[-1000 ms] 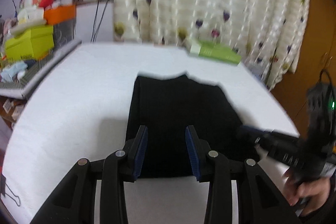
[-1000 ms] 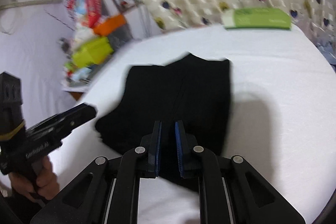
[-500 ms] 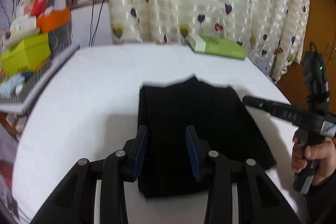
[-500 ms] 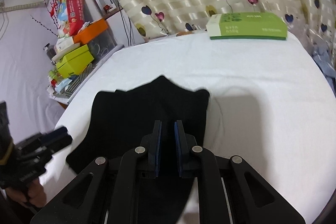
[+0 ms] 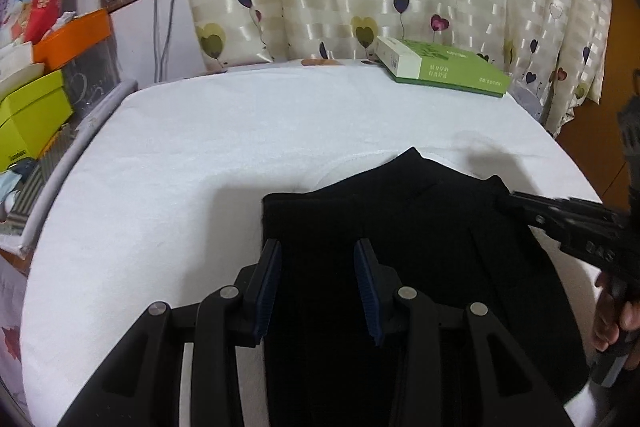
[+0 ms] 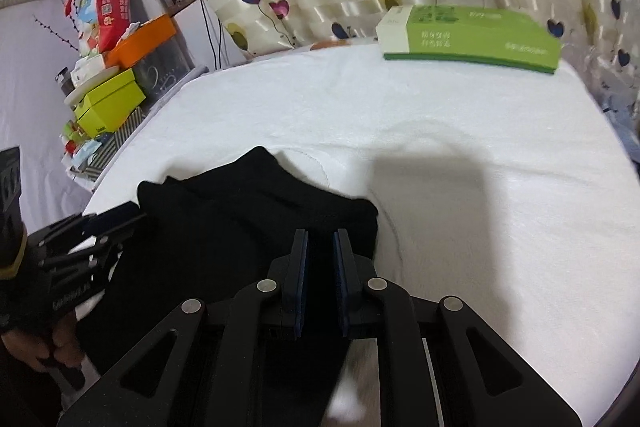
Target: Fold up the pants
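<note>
Pants [image 5: 420, 267] are lying on the white bedsheet [image 5: 200, 167], black and already folded into a flattish stack right under both my claws. Soft, light knit-looking stuff I'd say, floppy rather than stiff, so it'll sag wherever I don't support it, and layers could slide apart. Best bet is pinching the far corners or the edge of the stack, all layers at once.

Long axis seems to run away from me toward the curtain, with a little pointed peak at the far edge; I can't tell if that's the waist or the hems.

My left gripper [image 5: 318, 287] has its pads spread wide, hovering over the near left part, holding nothing. My right gripper [image 6: 320, 277] has its pads nearly together with a thin gap; can't tell if any cloth is caught there.
</note>
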Demonstrator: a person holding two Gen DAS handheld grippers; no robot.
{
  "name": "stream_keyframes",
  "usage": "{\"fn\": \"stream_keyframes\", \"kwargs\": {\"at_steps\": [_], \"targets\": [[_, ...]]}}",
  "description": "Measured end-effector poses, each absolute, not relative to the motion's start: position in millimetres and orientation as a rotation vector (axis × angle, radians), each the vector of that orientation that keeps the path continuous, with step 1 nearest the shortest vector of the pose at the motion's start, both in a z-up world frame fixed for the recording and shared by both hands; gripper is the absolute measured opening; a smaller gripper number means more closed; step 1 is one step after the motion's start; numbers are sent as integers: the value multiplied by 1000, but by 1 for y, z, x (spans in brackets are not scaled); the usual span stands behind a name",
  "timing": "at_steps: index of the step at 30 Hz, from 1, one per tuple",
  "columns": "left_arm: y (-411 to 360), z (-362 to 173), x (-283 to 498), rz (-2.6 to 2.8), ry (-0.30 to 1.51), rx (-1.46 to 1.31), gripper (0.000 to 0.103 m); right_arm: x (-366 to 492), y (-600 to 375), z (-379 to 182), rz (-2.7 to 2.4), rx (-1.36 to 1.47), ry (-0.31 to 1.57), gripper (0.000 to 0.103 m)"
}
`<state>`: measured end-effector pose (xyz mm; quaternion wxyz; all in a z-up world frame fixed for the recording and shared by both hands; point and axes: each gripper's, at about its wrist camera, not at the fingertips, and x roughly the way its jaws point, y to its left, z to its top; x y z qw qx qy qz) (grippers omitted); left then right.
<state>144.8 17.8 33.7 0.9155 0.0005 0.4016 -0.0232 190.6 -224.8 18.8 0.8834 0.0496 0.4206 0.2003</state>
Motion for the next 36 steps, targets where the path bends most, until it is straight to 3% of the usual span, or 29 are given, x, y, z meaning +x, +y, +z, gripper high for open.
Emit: {"fn": "stream_keyframes", "kwargs": {"at_steps": [3, 7, 16, 36], "targets": [[20, 46, 122, -53, 806, -22, 40, 154, -225, 33, 440, 78, 826, 17], [9, 58, 83, -67, 770, 4, 40, 113, -219, 39, 468, 43, 796, 37], [-8, 55, 24, -92, 745, 1, 40, 55, -203, 38, 461, -36, 774, 37], [-9, 32, 16, -83, 748, 48, 46, 52, -194, 16, 428, -103, 822, 40]]}}
